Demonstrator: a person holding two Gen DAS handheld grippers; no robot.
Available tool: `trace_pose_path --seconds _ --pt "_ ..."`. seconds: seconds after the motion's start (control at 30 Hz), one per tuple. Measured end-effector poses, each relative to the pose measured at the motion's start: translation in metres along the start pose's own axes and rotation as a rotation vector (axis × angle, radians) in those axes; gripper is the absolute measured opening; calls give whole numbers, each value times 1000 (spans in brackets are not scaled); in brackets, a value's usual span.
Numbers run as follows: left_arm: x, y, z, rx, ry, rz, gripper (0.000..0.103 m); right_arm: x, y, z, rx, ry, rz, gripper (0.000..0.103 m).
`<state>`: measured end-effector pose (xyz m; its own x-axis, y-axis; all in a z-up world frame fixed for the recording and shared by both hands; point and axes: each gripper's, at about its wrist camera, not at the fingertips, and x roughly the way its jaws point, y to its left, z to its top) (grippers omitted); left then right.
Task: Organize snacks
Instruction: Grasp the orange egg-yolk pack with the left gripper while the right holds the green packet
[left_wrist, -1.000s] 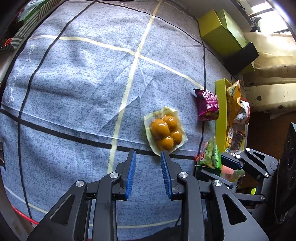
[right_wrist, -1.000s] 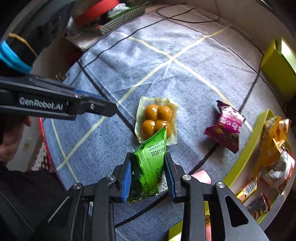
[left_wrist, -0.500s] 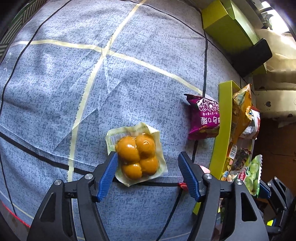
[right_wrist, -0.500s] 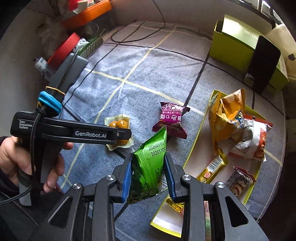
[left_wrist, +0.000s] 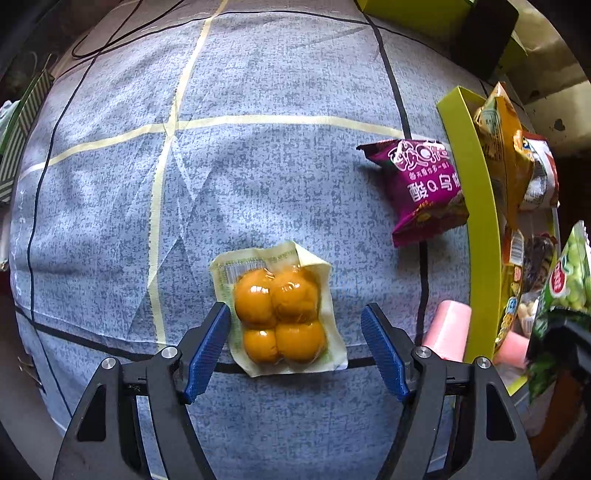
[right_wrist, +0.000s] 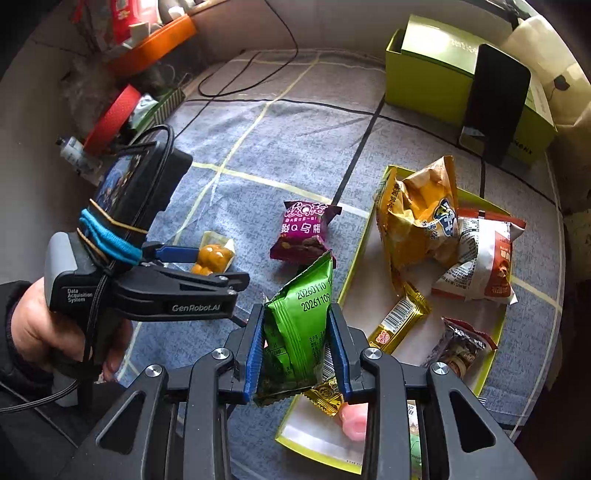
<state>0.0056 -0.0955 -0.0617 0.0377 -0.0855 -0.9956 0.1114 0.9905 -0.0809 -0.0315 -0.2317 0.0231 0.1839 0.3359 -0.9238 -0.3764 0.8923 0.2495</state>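
My left gripper (left_wrist: 295, 332) is open, its blue fingers either side of a clear pack of orange-yellow balls (left_wrist: 280, 308) lying on the blue-grey cloth; the pack also shows in the right wrist view (right_wrist: 213, 256). My right gripper (right_wrist: 297, 347) is shut on a green snack bag (right_wrist: 297, 328), held above the near edge of the yellow-green tray (right_wrist: 354, 258). A purple snack packet (left_wrist: 424, 188) lies on the cloth beside the tray's left wall (left_wrist: 476, 177); it also shows in the right wrist view (right_wrist: 303, 232).
The tray holds an orange chip bag (right_wrist: 421, 214), a white-red bag (right_wrist: 480, 258), a gold bar (right_wrist: 399, 321), a dark packet (right_wrist: 458, 347) and a pink piece (right_wrist: 354, 421). A green box (right_wrist: 443, 70) and black stand (right_wrist: 495, 103) sit behind. Clutter lines the left edge.
My left gripper opened wide and moved forward until its fingers flank the orange-ball pack. My right gripper swung right and up with the green bag, now over the tray's near edge.
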Motion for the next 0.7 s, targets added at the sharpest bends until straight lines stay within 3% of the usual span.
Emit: trace_pose_path --seconds 0.27,0.33,0.4,0.53,0.57,0.7 --pt "4 -24 -25 201 -59 68 73 2 2 0 -4 -2 6 30" --pt "4 -30 -28 186 -63 58 68 1 3 1 -5 -6 6 30" --pt "-2 -11 -34 176 -71 52 59 0 4 0 -6 -10 5 30" --pt "-6 1 -33 132 -81 -2 55 -1 4 -1 -5 -12 3 30" --pt "-9 3 -34 131 -88 5 45 -1 4 -1 -5 -13 2 30" --pt "-16 18 -30 94 -85 -36 45 -4 7 -1 -10 -18 0 30"
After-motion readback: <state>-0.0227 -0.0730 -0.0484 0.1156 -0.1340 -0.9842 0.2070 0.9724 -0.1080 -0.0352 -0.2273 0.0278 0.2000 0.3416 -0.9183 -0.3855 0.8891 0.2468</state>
